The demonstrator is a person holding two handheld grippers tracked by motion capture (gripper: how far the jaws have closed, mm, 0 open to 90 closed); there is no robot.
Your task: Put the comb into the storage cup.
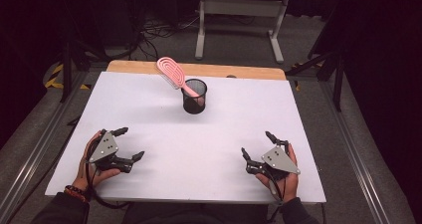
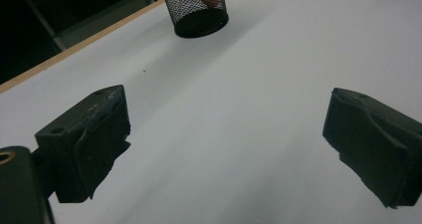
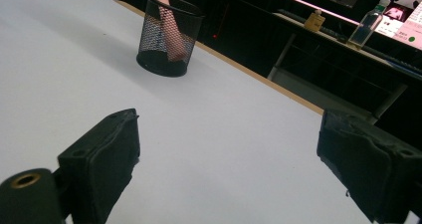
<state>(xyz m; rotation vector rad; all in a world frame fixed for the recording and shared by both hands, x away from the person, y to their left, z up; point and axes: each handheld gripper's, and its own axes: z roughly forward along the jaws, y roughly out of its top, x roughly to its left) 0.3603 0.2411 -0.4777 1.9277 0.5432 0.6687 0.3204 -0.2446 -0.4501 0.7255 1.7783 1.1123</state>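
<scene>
Both grippers rest low at the near edge of the white table (image 1: 149,109), the left gripper (image 1: 130,144) and the right gripper (image 1: 257,145) each with jaws spread wide and holding nothing. A pink hairbrush (image 1: 171,73) stands handle-down in a black mesh cup (image 1: 194,100) near the far middle, its head leaning out to the left over the rim. If the brush is to be lifted, the likely sound approach is to steady the cup with one gripper and draw the brush out along its lean, lest the light cup tip.

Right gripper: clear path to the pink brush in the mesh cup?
Probably yes. The right gripper has its jaws open, and bare white table lies between it and the mesh cup. The pink brush sticks out above the rim.
</scene>
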